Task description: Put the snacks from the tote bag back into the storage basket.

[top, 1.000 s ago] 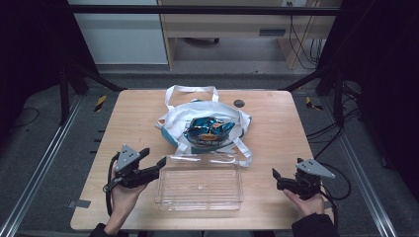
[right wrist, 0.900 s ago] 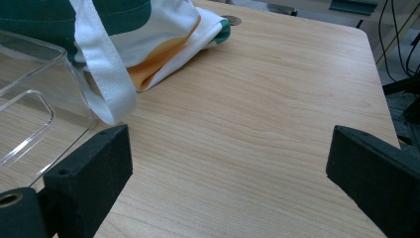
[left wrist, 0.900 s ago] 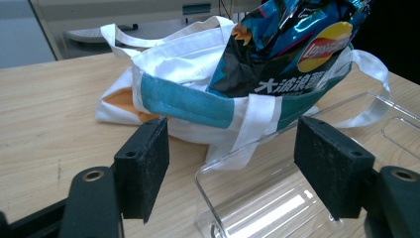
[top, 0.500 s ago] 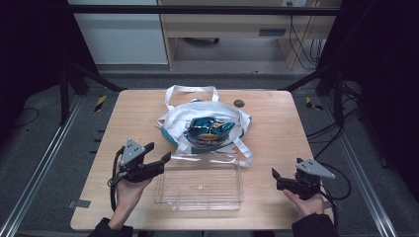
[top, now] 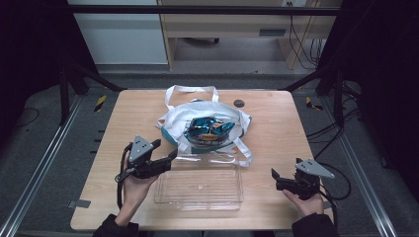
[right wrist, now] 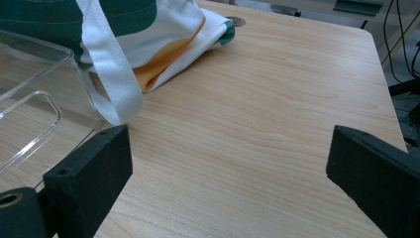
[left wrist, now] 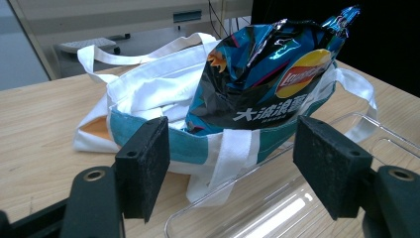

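A white tote bag (top: 197, 116) with a teal band lies open on the wooden table (top: 276, 123), and a blue and black chip bag (top: 207, 129) sticks out of it. A clear plastic tray (top: 200, 185) sits just in front of the bag. My left gripper (top: 167, 154) is open at the tray's near-left corner, its jaws pointing at the tote bag (left wrist: 148, 104) and chip bag (left wrist: 267, 74). My right gripper (top: 273, 177) is open, low over bare table to the right of the tray (right wrist: 34, 104), with nothing between its jaws.
A small dark round disc (top: 239, 103) sits on the table behind the bag. The bag's white straps (top: 190, 91) trail toward the far edge, and one strap (right wrist: 111, 74) lies along the tray's right end. Bare wood spans the right side (right wrist: 267, 109).
My left gripper has moved right and forward, from the table's left side to the tray's near-left corner, closer to the bag. My right gripper has stayed put.
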Tool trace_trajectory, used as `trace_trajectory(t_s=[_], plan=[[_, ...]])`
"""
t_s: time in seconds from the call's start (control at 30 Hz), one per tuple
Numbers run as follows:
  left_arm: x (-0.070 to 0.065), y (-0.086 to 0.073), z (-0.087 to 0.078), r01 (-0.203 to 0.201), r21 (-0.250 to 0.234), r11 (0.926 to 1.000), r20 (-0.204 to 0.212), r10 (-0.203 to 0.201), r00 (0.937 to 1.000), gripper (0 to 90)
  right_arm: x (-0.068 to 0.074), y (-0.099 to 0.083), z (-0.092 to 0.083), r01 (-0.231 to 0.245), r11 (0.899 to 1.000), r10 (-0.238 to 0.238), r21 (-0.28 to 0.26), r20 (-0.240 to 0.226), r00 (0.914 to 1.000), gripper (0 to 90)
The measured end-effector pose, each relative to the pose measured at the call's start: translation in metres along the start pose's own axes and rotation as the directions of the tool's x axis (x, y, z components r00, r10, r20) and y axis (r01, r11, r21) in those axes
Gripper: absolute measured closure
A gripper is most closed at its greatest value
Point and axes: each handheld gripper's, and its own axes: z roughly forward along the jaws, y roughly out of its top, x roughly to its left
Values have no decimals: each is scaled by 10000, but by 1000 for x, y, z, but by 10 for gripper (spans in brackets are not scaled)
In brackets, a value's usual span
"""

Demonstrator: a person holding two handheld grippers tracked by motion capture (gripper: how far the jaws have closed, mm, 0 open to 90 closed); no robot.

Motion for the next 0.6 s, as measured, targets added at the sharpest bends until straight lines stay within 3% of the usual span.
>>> trace_trajectory(t_s=[0.3,0.6], plan=[[-3,4,7,-118,12,9999,8,118,9999,300,0,0,0,-7,10000,7,-8,1,10000,43],[-4,10,13,8,-100,9999,50,-8,10000,302,0,0,0,-17,10000,17,-17,-12,10000,43]])
